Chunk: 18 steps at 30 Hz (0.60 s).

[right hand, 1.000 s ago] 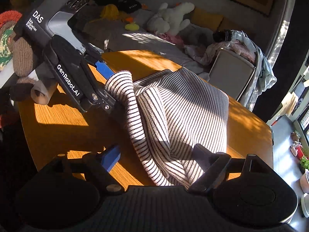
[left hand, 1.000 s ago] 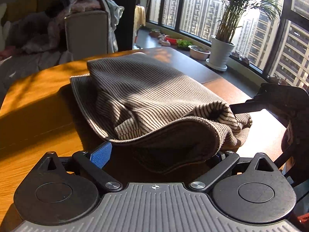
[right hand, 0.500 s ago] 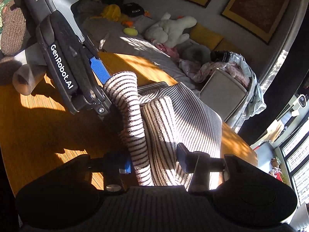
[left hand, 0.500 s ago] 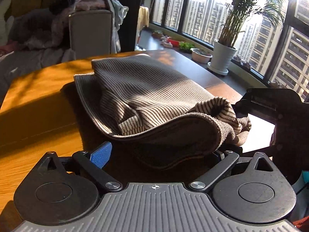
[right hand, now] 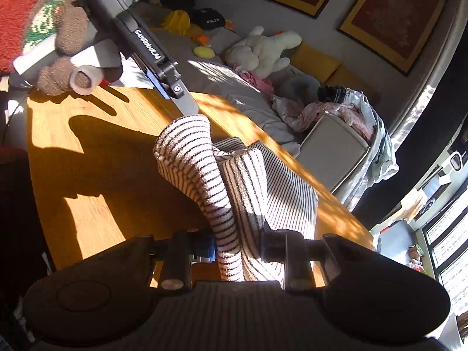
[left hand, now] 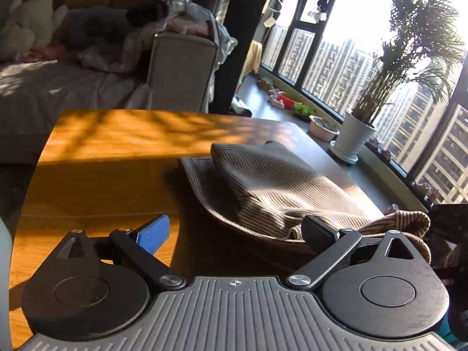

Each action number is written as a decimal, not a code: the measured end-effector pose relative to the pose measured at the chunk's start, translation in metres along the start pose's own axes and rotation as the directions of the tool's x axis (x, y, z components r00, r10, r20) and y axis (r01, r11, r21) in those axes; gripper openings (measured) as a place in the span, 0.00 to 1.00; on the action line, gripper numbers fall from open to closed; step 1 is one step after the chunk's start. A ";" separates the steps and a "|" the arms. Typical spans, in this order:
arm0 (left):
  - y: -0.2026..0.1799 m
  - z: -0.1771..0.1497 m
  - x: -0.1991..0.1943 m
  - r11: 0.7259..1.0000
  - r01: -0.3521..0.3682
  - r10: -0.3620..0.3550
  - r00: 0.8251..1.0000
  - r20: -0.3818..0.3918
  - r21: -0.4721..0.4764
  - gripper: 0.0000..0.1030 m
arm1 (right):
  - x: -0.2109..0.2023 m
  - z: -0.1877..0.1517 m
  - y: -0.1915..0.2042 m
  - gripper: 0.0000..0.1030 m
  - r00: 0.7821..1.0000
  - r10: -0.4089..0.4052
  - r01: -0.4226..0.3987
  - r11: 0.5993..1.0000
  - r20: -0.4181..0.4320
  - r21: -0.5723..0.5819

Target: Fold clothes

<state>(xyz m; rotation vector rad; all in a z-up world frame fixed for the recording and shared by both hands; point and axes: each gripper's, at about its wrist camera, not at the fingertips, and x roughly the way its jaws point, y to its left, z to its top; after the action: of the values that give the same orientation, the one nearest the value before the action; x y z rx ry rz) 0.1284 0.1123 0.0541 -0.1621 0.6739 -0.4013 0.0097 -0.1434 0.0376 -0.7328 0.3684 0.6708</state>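
Striped knit garment, partly folded, lying on the wooden table right of centre in the left wrist view, its layered body stretching toward the window side. One bunched corner of the cloth is drawn off to the right edge of that frame, where dark parts of the other tool show.

Left gripper, lower centre of the left wrist view: jaws spread wide, the blue pad at lower left over bare wood, the black finger at lower right close against the near edge of the garment; whether it touches the cloth cannot be told. Nothing lies between the two fingers.

Right gripper, lower centre of the right wrist view: jaws drawn narrow and clamped on a thick roll of the striped cloth, which rises from the fingers as a lifted fold toward mid-frame while the rest of the garment slopes down to the table on the right. In the same view the left tool enters from the upper left, held by a hand in a brown knitted glove; its tip sits just beside the top of the raised fold.

Background: sofa with a white soft toy, upper centre; potted palm by the window, upper right
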 end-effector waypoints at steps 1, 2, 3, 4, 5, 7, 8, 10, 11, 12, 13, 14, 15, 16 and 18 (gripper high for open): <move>0.002 0.002 0.001 1.000 0.005 -0.005 1.000 0.004 -0.014 0.97 | -0.008 0.004 0.000 0.25 1.000 0.018 -0.018 1.000 0.000 -0.023; 0.005 0.005 0.002 1.000 0.009 -0.009 1.000 0.008 -0.029 0.97 | -0.017 0.009 -0.001 0.25 0.999 0.036 -0.036 0.998 0.000 -0.046; 0.003 0.006 0.006 1.000 0.015 -0.015 1.000 0.004 -0.024 0.96 | -0.025 0.013 -0.001 0.25 0.999 0.054 -0.054 0.996 -0.001 -0.069; -0.002 0.007 0.014 1.000 0.020 -0.020 1.000 -0.010 0.001 0.96 | -0.034 0.017 -0.001 0.25 0.997 0.071 -0.071 0.993 -0.002 -0.092; -0.008 0.006 0.023 0.999 0.020 -0.019 0.999 -0.028 0.035 0.94 | -0.042 0.022 -0.001 0.25 0.996 0.089 -0.089 0.989 -0.004 -0.115; -0.017 0.001 0.039 0.993 0.000 0.009 0.997 -0.074 0.115 0.78 | -0.059 0.030 -0.002 0.25 0.992 0.124 -0.124 0.979 -0.008 -0.161; -0.020 -0.003 0.045 0.988 -0.010 0.025 0.995 -0.095 0.151 0.70 | -0.062 0.038 -0.004 0.25 0.990 0.144 -0.143 0.968 -0.009 -0.205; -0.019 -0.010 0.052 0.979 -0.021 0.047 0.991 -0.123 0.203 0.69 | -0.050 0.049 -0.014 0.25 0.984 0.179 -0.177 0.952 -0.013 -0.249; -0.017 -0.012 0.052 0.977 -0.019 0.047 0.991 -0.129 0.211 0.69 | -0.036 0.053 -0.020 0.25 0.980 0.196 -0.194 0.948 -0.017 -0.251; -0.014 -0.014 0.052 0.976 -0.017 0.047 0.990 -0.134 0.219 0.69 | -0.022 0.058 -0.026 0.25 0.977 0.213 -0.212 0.944 -0.022 -0.254; -0.011 -0.015 0.053 0.976 -0.016 0.047 0.990 -0.136 0.219 0.69 | -0.008 0.062 -0.033 0.25 0.973 0.230 -0.229 0.939 -0.026 -0.256; -0.007 -0.014 0.053 0.977 -0.017 0.046 0.990 -0.135 0.212 0.68 | 0.005 0.066 -0.039 0.26 0.969 0.247 -0.246 0.934 -0.030 -0.258; -0.003 -0.013 0.053 0.978 -0.022 0.050 0.990 -0.133 0.205 0.67 | 0.019 0.070 -0.045 0.26 0.964 0.264 -0.263 0.929 -0.034 -0.260; 0.002 -0.011 0.053 0.980 -0.032 0.058 0.990 -0.130 0.198 0.67 | 0.033 0.075 -0.051 0.27 0.959 0.280 -0.280 0.923 -0.039 -0.262; 0.012 -0.007 0.053 0.983 -0.041 0.064 0.990 -0.128 0.181 0.69 | 0.067 0.072 -0.060 0.30 0.948 0.311 -0.318 0.917 -0.066 -0.242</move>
<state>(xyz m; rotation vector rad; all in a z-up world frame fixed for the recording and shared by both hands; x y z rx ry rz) 0.1652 0.1009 0.0145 0.0525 0.7683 -0.4218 0.1046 -0.0963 0.0815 -0.9336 0.4354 1.0267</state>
